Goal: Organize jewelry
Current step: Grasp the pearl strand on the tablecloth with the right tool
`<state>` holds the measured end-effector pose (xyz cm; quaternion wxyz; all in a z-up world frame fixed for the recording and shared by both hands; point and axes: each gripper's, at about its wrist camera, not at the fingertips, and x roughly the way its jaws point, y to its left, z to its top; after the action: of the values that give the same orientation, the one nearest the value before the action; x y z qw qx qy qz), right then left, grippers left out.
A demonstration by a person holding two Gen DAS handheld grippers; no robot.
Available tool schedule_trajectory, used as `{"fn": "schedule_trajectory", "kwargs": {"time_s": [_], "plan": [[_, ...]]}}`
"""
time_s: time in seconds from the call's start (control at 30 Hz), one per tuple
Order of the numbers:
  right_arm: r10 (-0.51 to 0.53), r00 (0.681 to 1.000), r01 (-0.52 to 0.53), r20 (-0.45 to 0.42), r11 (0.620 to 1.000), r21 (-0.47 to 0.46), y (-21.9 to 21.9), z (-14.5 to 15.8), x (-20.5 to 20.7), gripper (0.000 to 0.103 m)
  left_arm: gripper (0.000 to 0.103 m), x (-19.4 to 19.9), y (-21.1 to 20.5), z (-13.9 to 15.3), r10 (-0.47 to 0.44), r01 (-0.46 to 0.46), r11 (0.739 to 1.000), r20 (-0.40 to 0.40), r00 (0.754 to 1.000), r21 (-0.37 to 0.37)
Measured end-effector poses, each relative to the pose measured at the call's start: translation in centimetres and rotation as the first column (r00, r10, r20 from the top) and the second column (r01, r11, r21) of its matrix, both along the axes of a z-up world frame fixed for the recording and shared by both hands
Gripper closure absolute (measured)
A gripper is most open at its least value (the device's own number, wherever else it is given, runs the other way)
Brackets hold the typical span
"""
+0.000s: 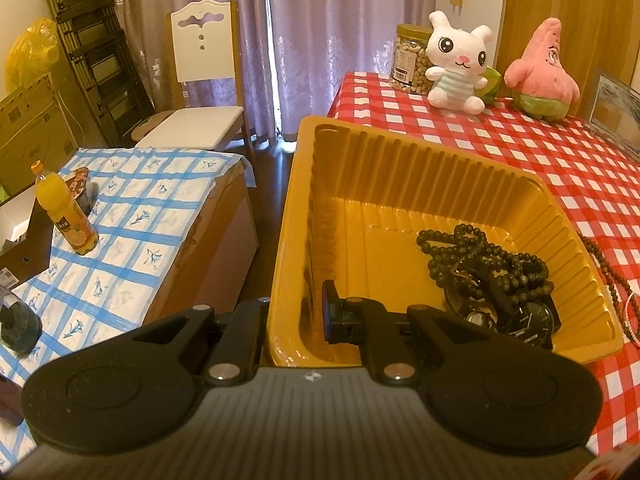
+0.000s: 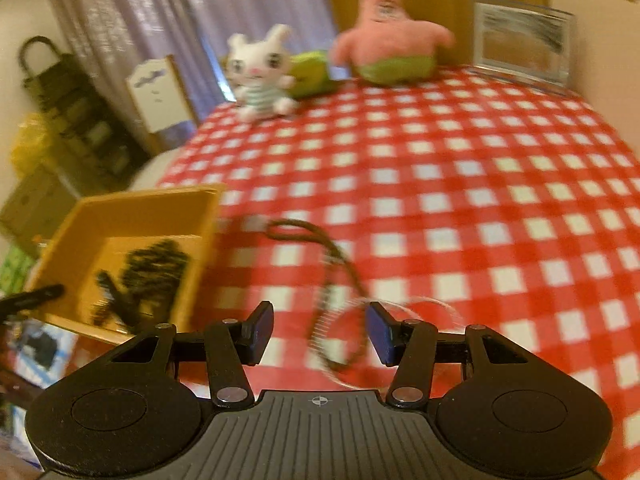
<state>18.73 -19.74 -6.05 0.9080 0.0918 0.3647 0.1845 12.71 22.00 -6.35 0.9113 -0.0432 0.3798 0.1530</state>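
Necklace (image 2: pixel 338 280) (blurred) lies between right claw (image 2: pixel 320 334) fingers.

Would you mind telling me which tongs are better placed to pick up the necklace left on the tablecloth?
Right tongs: open, directly over the brown necklace. Left tongs grip the yellow tray wall.

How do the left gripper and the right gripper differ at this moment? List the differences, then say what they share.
1. The left gripper is shut on the yellow tray's wall; the right gripper is open and holds nothing.
2. The left gripper straddles the tray's edge, while the right gripper sits over the brown bead string on the checked tablecloth.

Both are black two-finger tools of the same design.
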Motion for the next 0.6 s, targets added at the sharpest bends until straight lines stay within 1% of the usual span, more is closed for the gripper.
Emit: {"fn": "schedule_trajectory", "kwargs": {"time_s": [0.2, 0.27, 0.37, 0.43, 0.53, 0.57, 0.6], "plan": [[-0.059, 0.998, 0.058, -0.017, 0.995, -0.075, -2.2, -2.4, 0.0, 0.051, 0.093, 0.0, 0.0, -0.1, 0.003, -0.003, 1.000, -0.002, 1.000, 0.003], [-0.059, 0.998, 0.057, -0.019, 0.994, -0.092, -2.5, -3.1, 0.2, 0.051, 0.093, -0.1, 0.0, -0.1, 0.005, -0.005, 1.000, -0.005, 1.000, 0.004], [-0.031, 0.999, 0.030, -0.009, 0.993, -0.118, -2.3, -3.6, 0.6, 0.051, 0.093, -0.1, 0.0, -0.2, 0.010, -0.010, 1.000, -0.009, 1.000, 0.005], [-0.005, 1.000, 0.005, -0.006, 0.995, -0.099, -1.9, -3.7, 0.9, 0.051, 0.093, -0.1, 0.0, -0.2, 0.011, -0.011, 1.000, -0.011, 1.000, 0.008], [0.035, 0.999, -0.035, -0.006, 0.999, -0.036, -0.9, -3.6, 1.5, 0.052, 0.093, -0.1, -0.2, -0.2, 0.013, -0.013, 1.000, -0.014, 1.000, 0.010], [0.048, 0.999, -0.048, -0.010, 0.999, -0.022, -0.4, -3.7, 1.7, 0.053, 0.093, -0.1, -0.2, -0.2, 0.014, -0.014, 1.000, -0.015, 1.000, 0.010], [0.064, 0.998, -0.065, -0.015, 0.998, -0.014, 0.2, -3.8, 2.0, 0.056, 0.093, -0.1, -0.2, -0.2, 0.014, -0.014, 1.000, -0.014, 1.000, 0.010]]}}
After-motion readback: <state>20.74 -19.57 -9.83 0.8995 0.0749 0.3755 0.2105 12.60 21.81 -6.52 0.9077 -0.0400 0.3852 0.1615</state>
